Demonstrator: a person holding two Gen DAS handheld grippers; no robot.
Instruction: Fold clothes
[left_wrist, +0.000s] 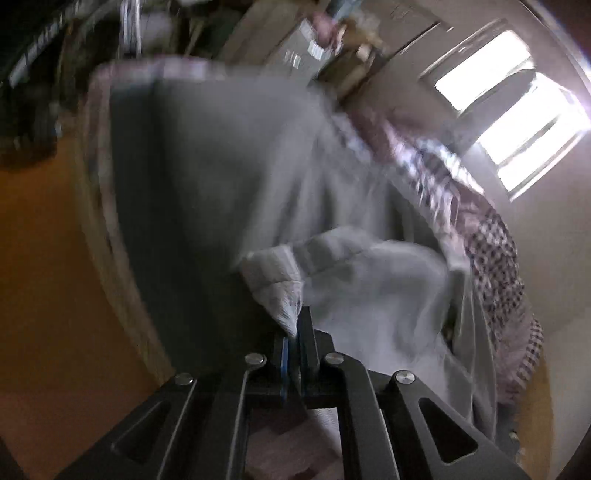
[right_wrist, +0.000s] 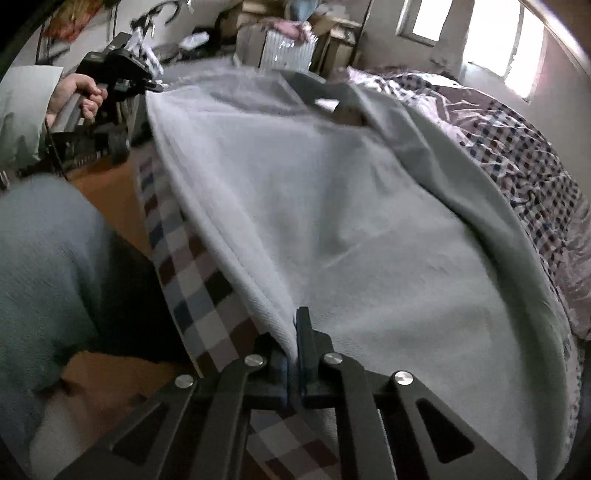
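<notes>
Item: grey garment (right_wrist: 332, 206), spread across the checked bedspread (right_wrist: 517, 155), near edge along the bed's side. My right gripper (right_wrist: 295, 332) is clamped on its near hem. My left gripper (left_wrist: 295, 332) pinches a ribbed cuff (left_wrist: 273, 280); that view is blurred. A hand (right_wrist: 79, 96) holds the left gripper's handle.

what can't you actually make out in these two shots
- Left wrist view: the grey garment is smeared by motion blur, so its folds and far edge are unreadable.
- Right wrist view: the left hand-held gripper is small, its fingertips buried in cloth.
- Right wrist view: the checkered bedsheet mostly lies hidden under the garment.
</notes>
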